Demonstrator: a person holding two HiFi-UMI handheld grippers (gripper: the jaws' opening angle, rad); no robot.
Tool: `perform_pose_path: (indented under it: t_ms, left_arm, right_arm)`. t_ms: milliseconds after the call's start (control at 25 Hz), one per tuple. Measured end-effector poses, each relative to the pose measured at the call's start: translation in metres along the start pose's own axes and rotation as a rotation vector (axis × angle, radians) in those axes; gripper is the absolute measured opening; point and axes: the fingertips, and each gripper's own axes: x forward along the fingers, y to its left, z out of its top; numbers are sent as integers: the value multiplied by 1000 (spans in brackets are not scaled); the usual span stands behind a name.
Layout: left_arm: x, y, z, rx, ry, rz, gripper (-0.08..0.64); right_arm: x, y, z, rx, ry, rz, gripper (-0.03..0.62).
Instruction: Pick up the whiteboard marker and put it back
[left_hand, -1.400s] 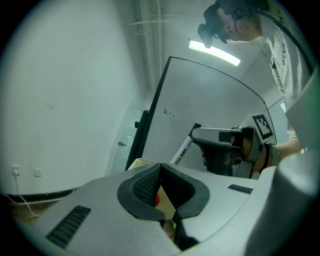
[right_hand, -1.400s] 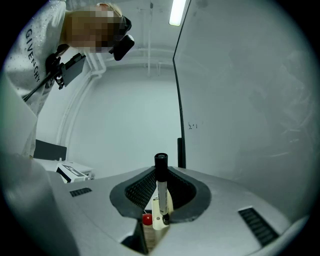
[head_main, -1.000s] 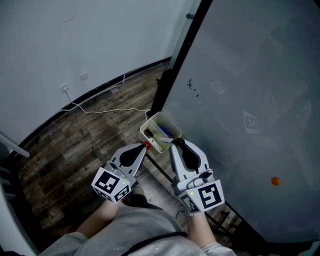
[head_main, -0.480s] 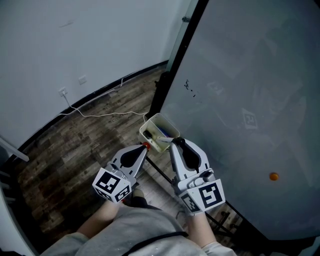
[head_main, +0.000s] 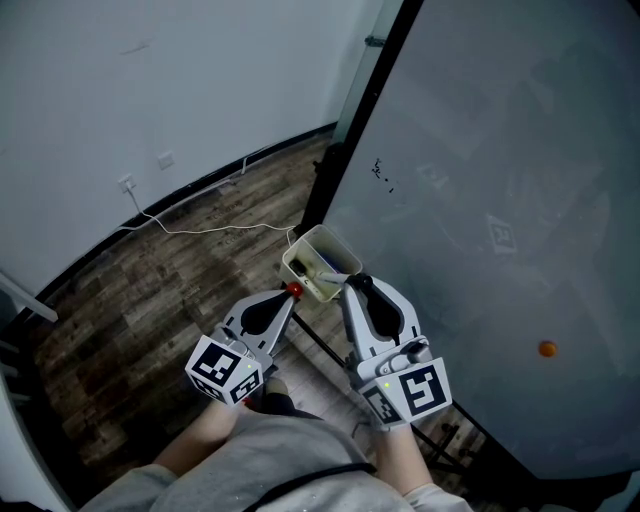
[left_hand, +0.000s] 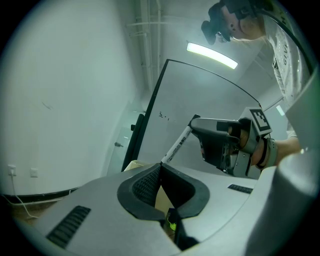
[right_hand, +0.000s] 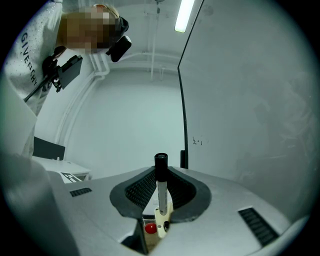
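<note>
At the board's (head_main: 480, 150) left edge, a person is holding two grippers side by side, both pointing toward 12 o'clock at a small open holder (head_main: 338, 247) hanging by the board's black frame (head_main: 350, 120). Well apart at 4 o'clock, an orange magnet (head_main: 547, 349) is sticking to the board, and a few dark scribbles (head_main: 382, 175) are showing at 1 o'clock. Off at 10 o'clock a white cable (head_main: 210, 225) is trailing over the wooden floor (head_main: 150, 300) to a socket (head_main: 127, 184).

The right gripper (head_main: 352, 283) is pinching the marker (right_hand: 160, 192) between its pads, just beside the holder's rim. In the right gripper view the marker's long axis is running from 12 to 6 o'clock, black cap up and white barrel dropping toward the holder. In the left gripper view it is leaning, with its upper end at 1 o'clock and its lower end at 7.

The left gripper (head_main: 289, 295) is sitting at 9 o'clock of the right one, its jaws pressed together on nothing, crowding the holder's near rim.
</note>
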Motion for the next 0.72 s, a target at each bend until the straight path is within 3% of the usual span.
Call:
perform_pose_path:
  t_ms: [720]
  left_arm:
    - [-5,-2,-2,16,-6,-6,15]
  right_arm:
    - [-6,0,3,-5,-11,-21,77]
